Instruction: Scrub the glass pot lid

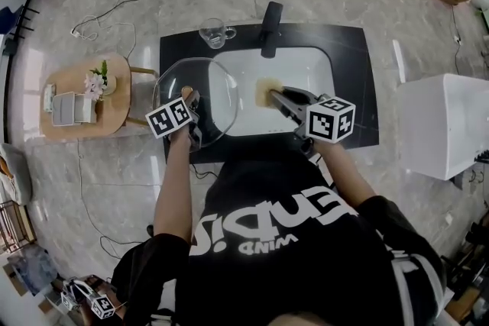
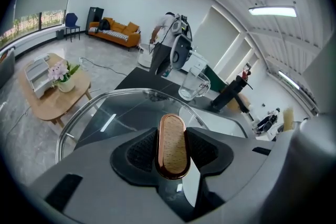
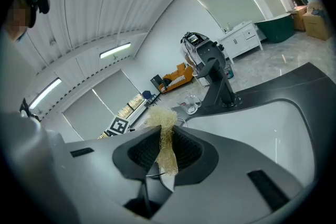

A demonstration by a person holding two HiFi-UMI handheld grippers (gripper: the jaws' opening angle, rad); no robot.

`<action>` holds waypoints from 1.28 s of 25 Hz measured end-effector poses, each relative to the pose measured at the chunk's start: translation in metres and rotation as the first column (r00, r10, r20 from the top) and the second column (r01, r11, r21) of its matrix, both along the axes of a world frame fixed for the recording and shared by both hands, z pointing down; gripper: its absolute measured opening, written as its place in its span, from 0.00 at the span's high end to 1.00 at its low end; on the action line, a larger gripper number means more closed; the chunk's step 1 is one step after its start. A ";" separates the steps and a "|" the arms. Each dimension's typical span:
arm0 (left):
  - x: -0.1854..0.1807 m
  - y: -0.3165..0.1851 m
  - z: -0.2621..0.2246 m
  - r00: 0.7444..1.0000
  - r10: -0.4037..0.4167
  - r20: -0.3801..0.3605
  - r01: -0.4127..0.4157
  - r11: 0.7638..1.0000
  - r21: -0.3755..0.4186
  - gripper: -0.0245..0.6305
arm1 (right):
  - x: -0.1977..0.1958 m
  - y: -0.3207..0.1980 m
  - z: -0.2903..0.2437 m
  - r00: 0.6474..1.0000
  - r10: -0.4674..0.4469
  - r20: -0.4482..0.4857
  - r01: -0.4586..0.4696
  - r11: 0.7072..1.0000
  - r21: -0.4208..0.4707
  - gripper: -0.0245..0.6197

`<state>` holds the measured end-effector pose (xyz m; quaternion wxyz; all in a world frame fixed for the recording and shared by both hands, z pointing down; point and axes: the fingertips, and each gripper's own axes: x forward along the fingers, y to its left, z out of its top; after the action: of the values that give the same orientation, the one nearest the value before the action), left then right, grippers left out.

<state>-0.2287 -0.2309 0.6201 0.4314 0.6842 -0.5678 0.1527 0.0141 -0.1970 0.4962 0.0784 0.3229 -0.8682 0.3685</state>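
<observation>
The round glass pot lid (image 1: 206,84) is held tilted over the left end of the white sink (image 1: 306,69). My left gripper (image 1: 192,101) is shut on the lid's wood-and-copper handle (image 2: 172,145), and the clear pane (image 2: 118,113) spreads out beyond the jaws of the left gripper (image 2: 172,149). My right gripper (image 1: 275,95) hovers over the sink's middle, shut on a tan fibrous scrubber (image 1: 265,90). In the right gripper view the scrubber (image 3: 164,136) sticks up between the pads of the right gripper (image 3: 165,152). Scrubber and lid are apart.
A black faucet (image 1: 270,27) stands behind the sink, and a glass mug (image 1: 214,33) sits on the black counter (image 1: 351,50). A wooden side table (image 1: 84,99) with flowers is at the left, a white cabinet (image 1: 443,122) at the right. Cables lie on the floor.
</observation>
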 end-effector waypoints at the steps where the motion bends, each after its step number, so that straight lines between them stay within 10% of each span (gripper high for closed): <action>1: -0.001 -0.001 0.001 1.000 -0.003 0.001 0.003 1.000 -0.003 0.69 | 0.000 0.000 0.000 1.000 0.001 0.000 -0.001 1.000 -0.001 0.87; 22: 0.001 0.001 -0.011 1.000 -0.002 0.015 0.002 1.000 0.002 0.64 | -0.007 0.003 0.005 1.000 -0.013 0.000 0.013 1.000 -0.020 0.87; 29: -0.001 0.006 -0.059 0.998 0.020 0.054 -0.025 0.994 0.104 0.63 | -0.016 0.004 0.003 0.999 -0.033 -0.005 0.033 0.999 -0.007 0.87; 32: 0.000 0.008 -0.093 0.999 0.016 0.051 -0.025 0.982 0.189 0.78 | -0.021 0.005 -0.001 0.999 -0.045 -0.013 0.045 0.999 0.009 0.87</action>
<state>-0.2286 -0.2229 0.5271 0.3485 0.7240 -0.5832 0.1192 -0.0068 -0.1923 0.4952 0.0905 0.3061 -0.8764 0.3607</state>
